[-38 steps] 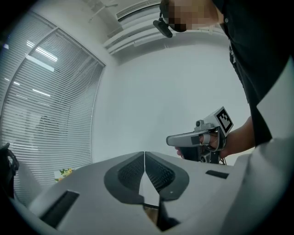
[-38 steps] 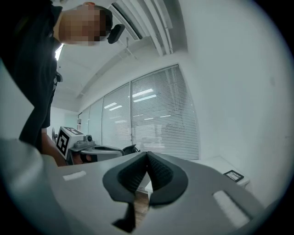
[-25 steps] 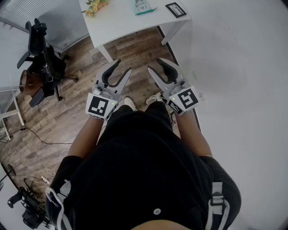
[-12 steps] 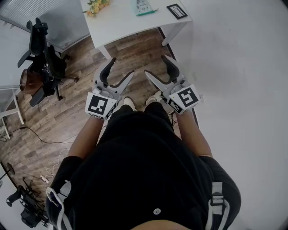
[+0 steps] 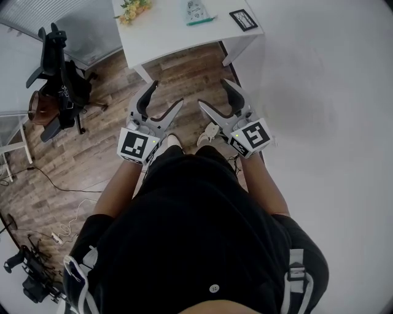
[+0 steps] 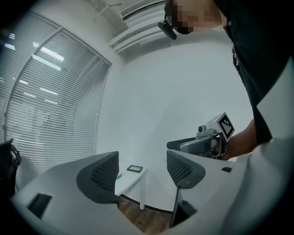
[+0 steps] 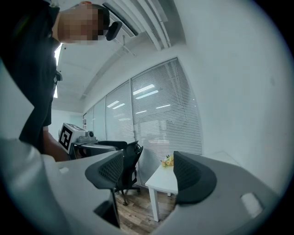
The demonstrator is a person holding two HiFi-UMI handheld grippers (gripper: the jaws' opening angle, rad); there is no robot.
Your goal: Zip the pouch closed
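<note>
The pouch [image 5: 195, 10] is lying flat on the white surface [image 5: 166, 34], up at 12 o'clock in the head view. It is sitting well away from both of my claws. Its teal edge is showing along the side nearest me. I cannot tell if the zip is open.

A bunch of yellow flowers [image 5: 134, 8] is lying at 9 o'clock from the pouch. A small black frame [image 5: 244, 19] is lying at 3 o'clock from it, near the corner.

I am holding my left claw [image 5: 166, 93] and my right claw [image 5: 214, 93] side by side in the air, below the surface, at 6 o'clock from the pouch. Both are hanging over the wood floor [image 5: 92, 153], just past my shoes [image 5: 172, 141].

My left claw [image 6: 140, 172] is gaping wide with nothing in it. Through the gap I am seeing the surface and the black frame [image 6: 134, 169] far off. My right claw [image 6: 202, 144] is showing at 3 o'clock there.

My right claw [image 7: 147, 172] is gaping wide too, and nothing is in it. Through its gap I am seeing the flowers [image 7: 168, 160] on the surface and a black chair [image 7: 128, 170] at 9 o'clock from them.

In the head view the black chair [image 5: 58, 67] is standing at 10 o'clock from my left claw.
</note>
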